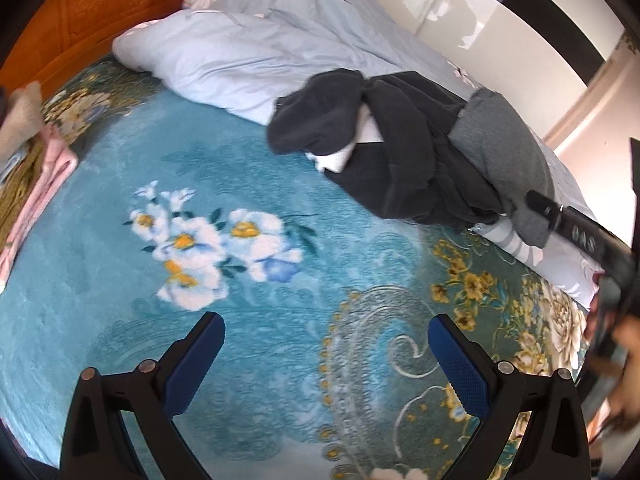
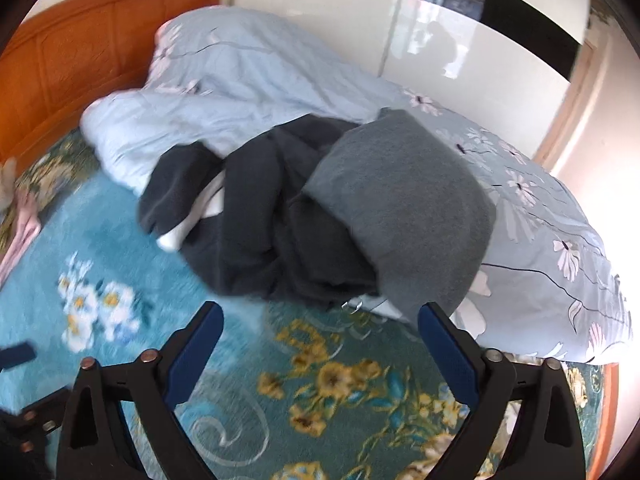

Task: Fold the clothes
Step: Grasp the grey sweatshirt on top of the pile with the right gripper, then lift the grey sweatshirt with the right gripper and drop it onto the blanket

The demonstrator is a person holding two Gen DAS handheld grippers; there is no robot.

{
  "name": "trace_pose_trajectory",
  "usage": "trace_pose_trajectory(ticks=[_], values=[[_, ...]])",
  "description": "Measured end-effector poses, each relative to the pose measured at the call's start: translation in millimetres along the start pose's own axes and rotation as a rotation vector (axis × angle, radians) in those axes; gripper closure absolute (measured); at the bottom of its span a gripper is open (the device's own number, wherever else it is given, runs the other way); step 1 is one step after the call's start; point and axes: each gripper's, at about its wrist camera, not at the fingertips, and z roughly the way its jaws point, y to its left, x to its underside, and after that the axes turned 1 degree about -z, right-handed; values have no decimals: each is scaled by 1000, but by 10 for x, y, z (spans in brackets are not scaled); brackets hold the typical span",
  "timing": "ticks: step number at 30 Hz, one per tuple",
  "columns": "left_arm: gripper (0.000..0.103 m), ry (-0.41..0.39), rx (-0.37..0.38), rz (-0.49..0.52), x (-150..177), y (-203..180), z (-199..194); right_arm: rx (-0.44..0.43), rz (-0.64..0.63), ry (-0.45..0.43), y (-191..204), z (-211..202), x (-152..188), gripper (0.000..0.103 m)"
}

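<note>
Holding both tools empty above the teal floral bedspread (image 1: 100,240), I see the left gripper (image 1: 326,344) and right gripper (image 2: 320,334) with jaws spread wide. Just beyond the right one lies the heap of dark grey clothes (image 2: 280,216), a lighter grey garment (image 2: 404,208) draped over it, resting against the pale blue duvet (image 2: 248,92). Farthest back stands the orange headboard (image 2: 80,40).

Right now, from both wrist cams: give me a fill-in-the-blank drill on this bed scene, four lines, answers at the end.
1. Both the left claw and the right claw are ____, holding nothing.
2. The dark clothes pile leans against the pale ____ quilt.
3. The headboard is ____ wood.
4. A ____ folded garment lies at the left edge of the teal blanket.

Answers: open; blue; orange; pink
</note>
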Motion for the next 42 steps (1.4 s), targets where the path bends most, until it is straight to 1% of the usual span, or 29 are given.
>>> trace_pose_trajectory(ticks=[1, 2, 3, 6, 7, 8, 9, 12, 13, 14, 16, 18, 21, 23, 26, 29, 30, 32, 33, 35, 37, 39, 40, 41, 42], values=[[0, -3, -3, -20, 15, 92, -24, 18, 14, 12, -74, 88, -47, 43], [0, -6, -6, -42, 29, 186, -49, 40, 21, 35, -142, 196, -92, 59], [0, -8, -10, -65, 43, 280, -73, 63, 28, 58, -211, 304, -137, 63], [0, -23, -24, -114, 69, 484, -138, 108, 40, 114, -381, 593, -205, 63], [0, -24, -29, -126, 80, 532, -146, 122, 34, 126, -411, 672, -221, 65], [0, -25, -34, -138, 91, 578, -152, 131, 20, 138, -413, 745, -234, 75], [0, -25, -39, -150, 102, 624, -159, 136, 5, 151, -405, 818, -245, 79], [0, -16, -48, -165, 148, 698, -155, 148, 5, 200, -399, 1039, -286, 81], [0, -14, -53, -164, 167, 714, -160, 153, 6, 215, -401, 1104, -296, 86], [0, -13, -58, -163, 186, 729, -164, 157, 10, 227, -406, 1156, -309, 99], [0, -10, -64, -165, 213, 771, -173, 154, 50, 228, -448, 1163, -368, 101], [0, -9, -61, -183, 218, 802, -169, 121, 109, 178, -523, 1026, -470, 102], [0, -10, -34, -204, 210, 799, -166, 54, 152, 101, -632, 757, -669, 102], [0, -9, -21, -201, 198, 765, -164, -7, 176, 22, -704, 472, -835, 102], [0, -6, -11, -181, 176, 697, -152, -74, 176, -104, -750, -5, -1068, 103], [0, -5, -5, -177, 144, 655, -144, -193, 181, -290, -792, -726, -1381, 103], [0, -8, 1, -183, 136, 655, -151, -216, 167, -336, -775, -919, -1495, 103], [0, -19, 20, -201, 124, 659, -177, -219, 108, -373, -572, -1161, -1718, 103], [0, -25, 30, -209, 119, 662, -192, -222, 85, -368, -520, -1203, -1775, 103], [0, -33, 37, -210, 115, 672, -221, -228, 50, -326, -432, -1152, -1820, 103], [0, -37, 36, -203, 119, 689, -238, -221, 25, -264, -371, -898, -1685, 103], [0, -34, 34, -197, 141, 721, -243, -192, 8, -180, -316, -585, -1475, 103], [0, -31, 33, -195, 154, 737, -242, -174, 2, -128, -293, -399, -1345, 97], [0, -27, 30, -197, 169, 757, -234, -156, -2, -72, -273, -200, -1202, 84], [0, -22, 27, -199, 184, 777, -224, -134, -11, -24, -309, -46, -998, 75]])
